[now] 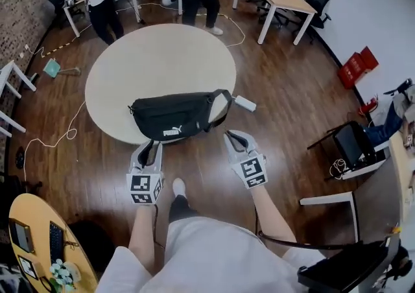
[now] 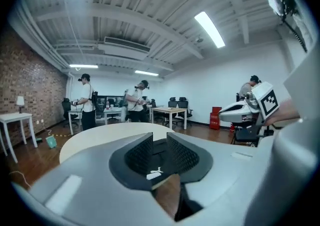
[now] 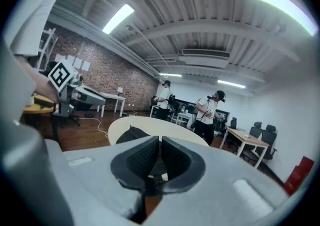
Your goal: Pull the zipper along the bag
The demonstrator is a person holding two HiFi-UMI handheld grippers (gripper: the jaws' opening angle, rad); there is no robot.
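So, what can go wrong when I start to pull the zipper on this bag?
1. The bag lies at the near edge of the table, and the left gripper and right gripper are both short of it, so nothing pins it: a pull may drag it off.
2. A small white box sits beside it at the rim; a sliding bag may knock it down.

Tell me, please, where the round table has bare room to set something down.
The far half of the round table, behind the black bag, is bare, as is the strip left of it. The near edge is crowded: bag and white box.
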